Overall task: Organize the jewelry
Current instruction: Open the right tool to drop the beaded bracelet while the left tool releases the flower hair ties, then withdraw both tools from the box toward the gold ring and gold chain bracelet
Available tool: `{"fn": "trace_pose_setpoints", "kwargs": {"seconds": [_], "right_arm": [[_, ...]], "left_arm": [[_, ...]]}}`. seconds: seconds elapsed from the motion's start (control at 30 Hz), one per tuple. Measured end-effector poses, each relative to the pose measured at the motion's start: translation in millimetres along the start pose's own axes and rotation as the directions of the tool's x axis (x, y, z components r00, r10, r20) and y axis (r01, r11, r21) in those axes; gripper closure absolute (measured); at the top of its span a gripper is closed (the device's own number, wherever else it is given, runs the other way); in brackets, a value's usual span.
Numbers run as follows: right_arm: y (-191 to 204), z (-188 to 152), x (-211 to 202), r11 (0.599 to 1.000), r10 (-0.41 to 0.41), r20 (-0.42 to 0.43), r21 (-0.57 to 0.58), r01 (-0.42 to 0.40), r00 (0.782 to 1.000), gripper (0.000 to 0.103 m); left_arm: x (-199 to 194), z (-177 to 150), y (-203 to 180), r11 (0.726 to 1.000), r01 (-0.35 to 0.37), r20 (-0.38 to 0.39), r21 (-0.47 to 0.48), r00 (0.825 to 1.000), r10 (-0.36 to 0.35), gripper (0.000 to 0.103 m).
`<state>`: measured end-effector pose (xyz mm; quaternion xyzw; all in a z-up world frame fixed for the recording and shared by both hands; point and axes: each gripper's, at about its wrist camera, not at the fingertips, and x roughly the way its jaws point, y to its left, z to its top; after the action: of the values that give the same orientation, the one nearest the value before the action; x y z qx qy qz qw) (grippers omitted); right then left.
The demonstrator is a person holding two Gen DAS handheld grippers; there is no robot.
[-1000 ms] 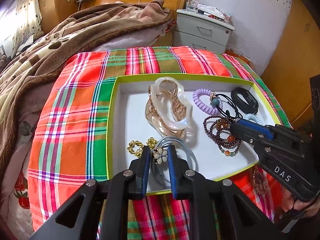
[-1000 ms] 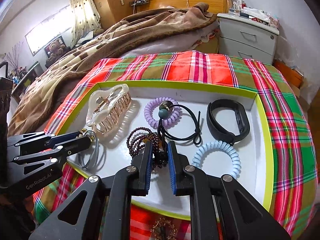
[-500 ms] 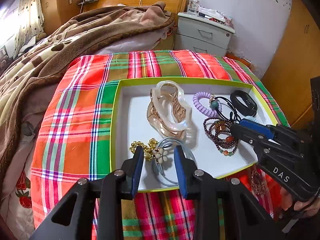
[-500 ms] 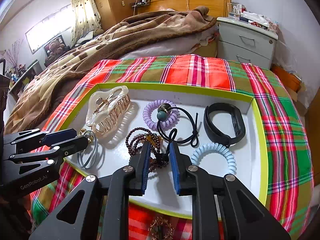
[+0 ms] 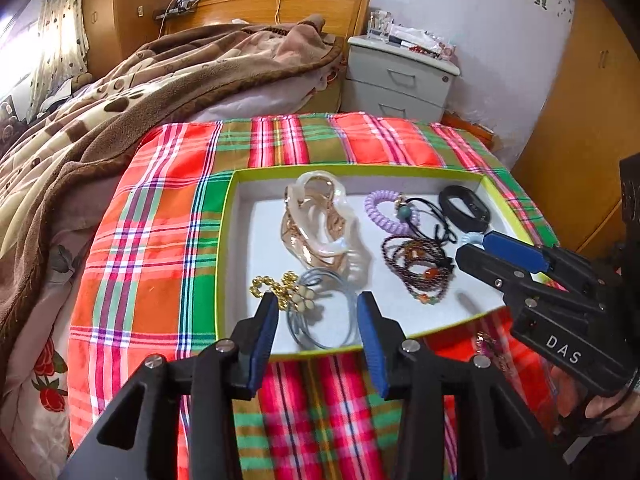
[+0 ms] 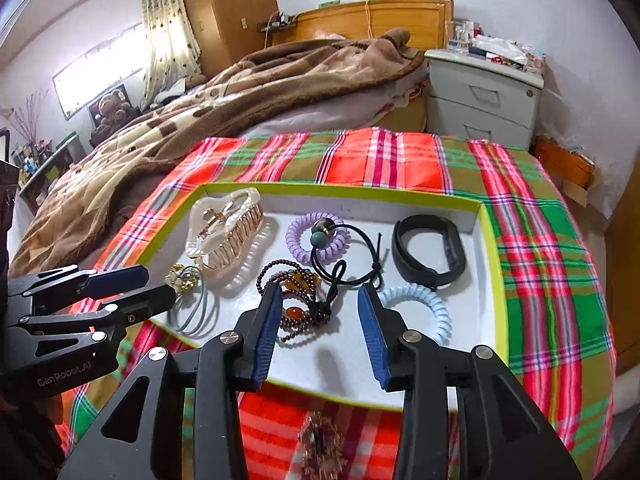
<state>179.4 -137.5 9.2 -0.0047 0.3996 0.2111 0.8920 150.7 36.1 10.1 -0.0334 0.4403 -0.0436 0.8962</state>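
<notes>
Left gripper (image 5: 318,312) | just spread, gray hair tie (image 5: 324,316) loose between | right gripper (image 6: 318,304) likewise (over bead bracelet (image 6: 296,300)) | tray (image 6: 490,248)

The left black plastic two-finger gripper (image 5: 317,322) is showing flat blue ribbed pads (image 5: 262,344) on angular fingers with triangular cut-outs, and round silver screws are glinting at the pivots. Its side is carrying white "GenRobot.AI" lettering. The right black plastic two-finger gripper (image 6: 317,322) is looking the same, with white "DAS" lettering showing on its side.
</notes>
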Motion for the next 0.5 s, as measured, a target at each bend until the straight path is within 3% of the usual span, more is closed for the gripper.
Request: {"fn": "trace_pose_setpoints", "kwargs": {"seconds": [0.23, 0.5], "right_arm": [[-18.8, -9.0, -35.8, 0.999, -0.021, 0.059, 0.038, 0.019, 0.998, 0.063], [-52.2, -36.3, -68.9, 0.994, -0.078, 0.068, 0.088, 0.072, 0.995, 0.063]], "left_arm": [[-20.5, -9.3, -14.7, 0.999, 0.04, 0.034, 0.007, 0.999, -0.04, 0.06], [-26.4, -24.5, -36.7, 0.995, 0.1, 0.032, 0.022, 0.994, -0.101, 0.06]]}}
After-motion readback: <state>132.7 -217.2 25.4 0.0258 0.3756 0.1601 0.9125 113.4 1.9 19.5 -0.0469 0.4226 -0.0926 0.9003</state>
